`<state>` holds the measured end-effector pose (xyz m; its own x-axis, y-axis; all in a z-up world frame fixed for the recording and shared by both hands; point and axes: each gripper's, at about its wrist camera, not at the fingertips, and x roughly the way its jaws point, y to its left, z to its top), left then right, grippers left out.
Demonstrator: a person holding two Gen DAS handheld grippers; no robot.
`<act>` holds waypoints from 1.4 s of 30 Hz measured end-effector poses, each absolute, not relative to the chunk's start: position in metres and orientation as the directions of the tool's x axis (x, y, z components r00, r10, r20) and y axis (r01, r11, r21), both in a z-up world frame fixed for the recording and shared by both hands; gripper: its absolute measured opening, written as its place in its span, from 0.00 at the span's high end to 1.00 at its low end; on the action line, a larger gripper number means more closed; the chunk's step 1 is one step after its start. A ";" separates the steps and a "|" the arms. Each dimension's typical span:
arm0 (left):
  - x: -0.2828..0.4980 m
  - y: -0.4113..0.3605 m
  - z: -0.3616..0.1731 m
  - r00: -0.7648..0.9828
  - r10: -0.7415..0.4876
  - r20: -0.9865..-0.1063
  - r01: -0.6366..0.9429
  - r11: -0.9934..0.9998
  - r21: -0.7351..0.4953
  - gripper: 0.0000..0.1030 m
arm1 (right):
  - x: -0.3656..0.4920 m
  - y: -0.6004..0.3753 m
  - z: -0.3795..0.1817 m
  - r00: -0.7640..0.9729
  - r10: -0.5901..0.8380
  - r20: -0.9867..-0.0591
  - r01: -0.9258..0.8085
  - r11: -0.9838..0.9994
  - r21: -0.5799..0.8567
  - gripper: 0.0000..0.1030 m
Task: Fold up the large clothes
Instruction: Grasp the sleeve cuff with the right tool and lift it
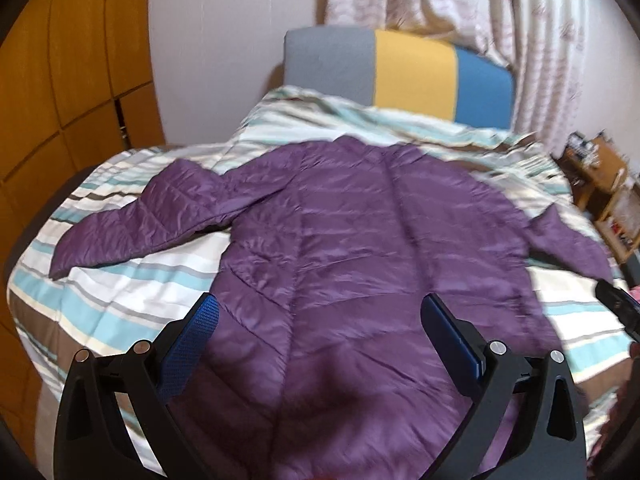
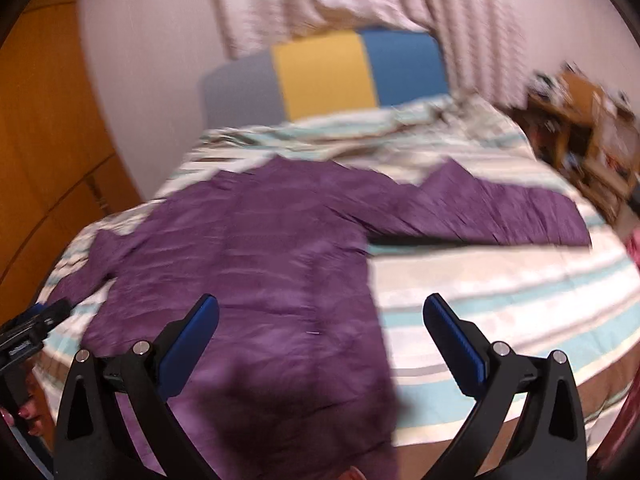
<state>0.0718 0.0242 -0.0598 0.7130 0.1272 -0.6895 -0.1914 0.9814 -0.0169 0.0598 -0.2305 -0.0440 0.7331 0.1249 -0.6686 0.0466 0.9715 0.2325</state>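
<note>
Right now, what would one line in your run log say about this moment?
stage: before first fold | purple jacket: spread flat on striped bed, sleeves out | left gripper: open, empty | right gripper: open, empty

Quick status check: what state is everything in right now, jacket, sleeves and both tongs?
Purple jacket: spread flat on the striped bedspread, unfolded.
Left sleeve: stretched outward.
Right sleeve: stretched outward.
Left tongs: open, holding nothing.
Right tongs: open, holding nothing.
</note>
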 end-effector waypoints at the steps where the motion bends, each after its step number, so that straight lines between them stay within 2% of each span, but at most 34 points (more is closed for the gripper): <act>1: 0.081 0.028 -0.067 0.706 0.125 -0.697 -0.193 0.981 -0.019 0.03 | 0.067 -0.239 -0.053 0.709 0.117 -0.696 0.073 0.969 0.237 0.02; 4: 0.109 0.042 -0.086 0.677 0.170 -0.716 -0.225 0.974 0.018 0.03 | 0.089 -0.283 -0.085 0.659 0.043 -0.751 0.227 0.941 0.252 0.02; 8: 0.147 0.060 -0.109 0.644 0.234 -0.728 -0.288 0.956 0.053 0.03 | 0.109 -0.342 -0.113 0.661 0.007 -0.750 0.369 0.867 0.334 0.02; 10: 0.163 0.067 -0.119 0.630 0.262 -0.731 -0.311 0.948 0.072 0.03 | 0.117 -0.374 -0.122 0.693 -0.011 -0.721 0.421 0.818 0.392 0.02; 12: 0.176 0.075 -0.127 0.626 0.268 -0.732 -0.328 0.943 0.064 0.03 | 0.123 -0.400 -0.129 0.709 -0.043 -0.704 0.472 0.772 0.427 0.07; 14: 0.187 0.082 -0.134 0.609 0.291 -0.738 -0.354 0.932 0.075 0.03 | 0.127 -0.421 -0.135 0.705 -0.069 -0.706 0.521 0.726 0.449 0.21; 16: 0.197 0.091 -0.140 0.593 0.298 -0.749 -0.379 0.923 0.067 0.03 | 0.135 -0.447 -0.145 0.706 -0.078 -0.704 0.564 0.663 0.493 0.26; 24: 0.216 0.111 -0.161 0.534 0.303 -0.790 -0.427 0.902 0.057 0.03 | 0.143 -0.494 -0.150 0.732 -0.135 -0.668 0.621 0.535 0.572 0.32; 27: 0.215 0.113 -0.166 0.527 0.290 -0.799 -0.429 0.902 0.044 0.03 | 0.140 -0.513 -0.154 0.735 -0.160 -0.659 0.642 0.477 0.600 0.41; 30: 0.215 0.113 -0.169 0.527 0.288 -0.800 -0.429 0.902 0.042 0.03 | 0.145 -0.528 -0.154 0.742 -0.177 -0.647 0.648 0.438 0.623 0.43; 31: 0.215 0.113 -0.169 0.525 0.286 -0.801 -0.429 0.902 0.041 0.03 | 0.145 -0.535 -0.154 0.749 -0.182 -0.637 0.646 0.415 0.640 0.47; 33: 0.215 0.114 -0.172 0.526 0.276 -0.805 -0.429 0.903 0.029 0.03 | 0.143 -0.543 -0.154 0.745 -0.188 -0.639 0.654 0.389 0.648 0.62; 34: 0.214 0.115 -0.173 0.527 0.267 -0.807 -0.430 0.903 0.017 0.03 | 0.141 -0.548 -0.155 0.746 -0.191 -0.638 0.655 0.380 0.653 0.76; 35: 0.214 0.117 -0.173 0.528 0.259 -0.809 -0.431 0.902 0.008 0.03 | 0.140 -0.551 -0.156 0.745 -0.190 -0.639 0.658 0.370 0.656 0.81; 39: 0.214 0.117 -0.174 0.532 0.259 -0.806 -0.432 0.902 0.004 0.03 | 0.130 -0.549 -0.141 0.735 -0.242 -0.633 0.670 0.406 0.622 0.87; 42: 0.213 0.116 -0.174 0.535 0.272 -0.800 -0.435 0.900 0.015 0.03 | 0.135 -0.517 -0.108 0.726 -0.329 -0.604 0.661 0.575 0.483 0.88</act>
<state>0.2126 0.1162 -0.1739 0.5351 0.2719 -0.7998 -0.4352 0.9002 0.0148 0.1351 -0.5175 -0.1080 0.7264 -0.3287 -0.6036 0.6610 0.5746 0.4826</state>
